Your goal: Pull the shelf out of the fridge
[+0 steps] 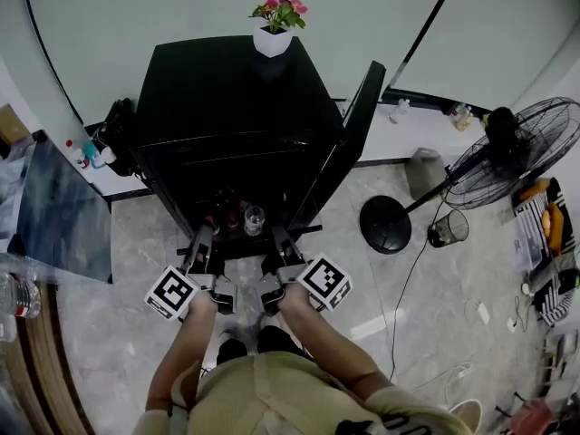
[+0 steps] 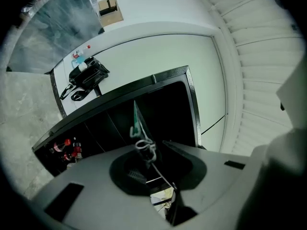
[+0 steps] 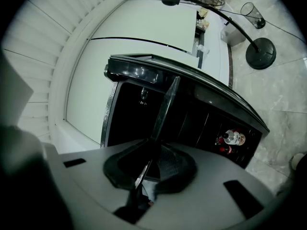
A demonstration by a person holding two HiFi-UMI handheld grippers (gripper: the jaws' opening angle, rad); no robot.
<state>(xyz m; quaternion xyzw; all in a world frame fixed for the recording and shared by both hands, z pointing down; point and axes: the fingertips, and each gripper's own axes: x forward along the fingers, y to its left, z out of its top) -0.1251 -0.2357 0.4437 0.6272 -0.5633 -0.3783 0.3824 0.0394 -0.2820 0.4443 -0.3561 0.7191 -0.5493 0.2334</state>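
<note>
Shelf (image 3: 165,107): sits low in the open black fridge (image 1: 236,98) and shows in both gripper views as a thin pane seen edge-on. Lies straight ahead of the fingers, reaching from them back into the cabinet, front edge running crosswise from one hand to the other. Passes through the narrow gap of the left gripper (image 1: 203,238), pad contact there too unclear to call. Looks pinched in the near-closed jaws of the right gripper (image 1: 279,238). Neither hand nearer: side by side at the front edge, just left of the open door (image 1: 349,143). Seems to call for a straight, level draw toward the person, both hands together, to avoid skewing it.
</note>
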